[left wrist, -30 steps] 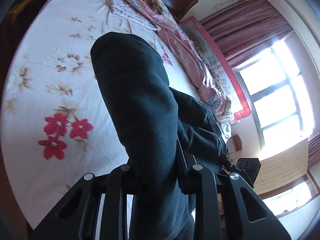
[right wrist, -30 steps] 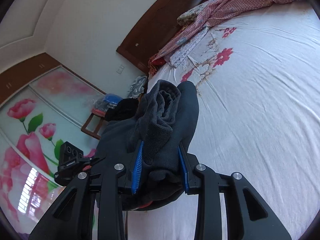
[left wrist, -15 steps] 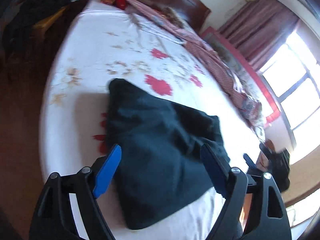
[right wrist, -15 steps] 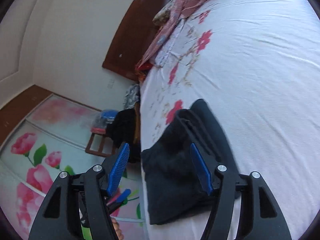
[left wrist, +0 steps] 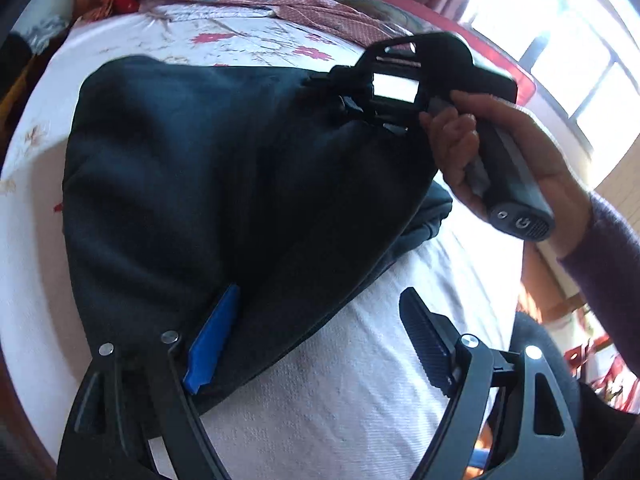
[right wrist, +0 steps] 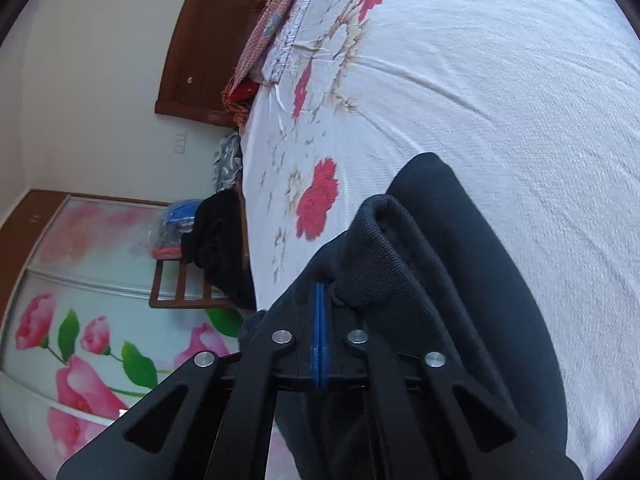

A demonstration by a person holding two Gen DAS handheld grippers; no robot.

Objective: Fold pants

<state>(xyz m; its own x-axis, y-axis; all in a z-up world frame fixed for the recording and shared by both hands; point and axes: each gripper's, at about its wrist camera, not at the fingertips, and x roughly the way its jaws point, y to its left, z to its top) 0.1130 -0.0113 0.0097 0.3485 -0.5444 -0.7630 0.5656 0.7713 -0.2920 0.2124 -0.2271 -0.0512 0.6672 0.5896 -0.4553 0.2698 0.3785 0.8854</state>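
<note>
Left tongs [left wrist: 316, 344] gape beside the pants [left wrist: 240, 184]; right tongs [right wrist: 320, 292] are closed against their edge.

Pants [left wrist: 208, 184]: dark navy, near black, plain, with a ribbed knit band [right wrist: 384, 256] ahead of the right gripper [right wrist: 320, 300]. Both grippers: black frames with silver screws; blue pads on the right one and on one finger [left wrist: 212, 340] of the left gripper [left wrist: 320, 336]. Bedsheet [right wrist: 500, 92]: white with red flowers and tan stems. Blanket [left wrist: 320, 8] beyond the pants: red-pink with small white checks. Wardrobe door [right wrist: 80, 320] left of the right gripper: pink roses, green leaves.
</note>
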